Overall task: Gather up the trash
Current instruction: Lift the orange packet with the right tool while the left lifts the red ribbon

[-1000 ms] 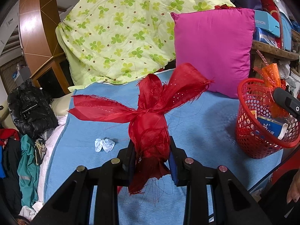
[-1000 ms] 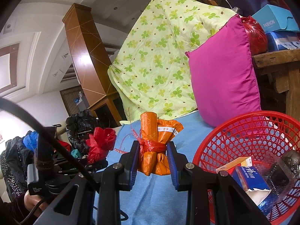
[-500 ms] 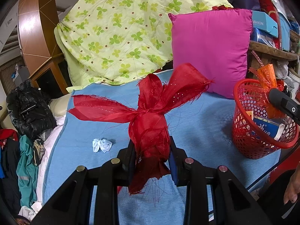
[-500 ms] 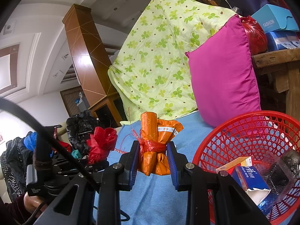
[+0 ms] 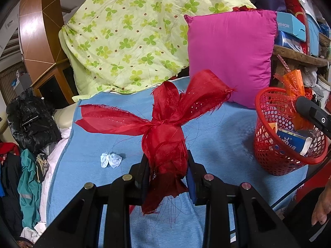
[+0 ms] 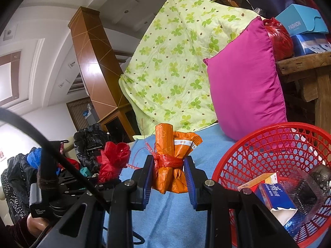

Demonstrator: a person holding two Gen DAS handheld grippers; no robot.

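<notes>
Over a blue bed, right jaws pinch an upright orange wrapper bundle point(image 6: 172, 161), red basket point(image 6: 256, 144) at four o'clock; left jaws pinch a red bow point(image 5: 165, 136).

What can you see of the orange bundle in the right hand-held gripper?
The orange bundle is crinkly printed wrapper, apparently plastic, rolled into two upright lobes and cinched at the waist by a red plastic strip with a loose tail trailing left. A white label band crosses one lobe. The right hand-held gripper clamps it at the tie, blue pads on both sides, above the blue bedspread, just left of the red basket.
</notes>
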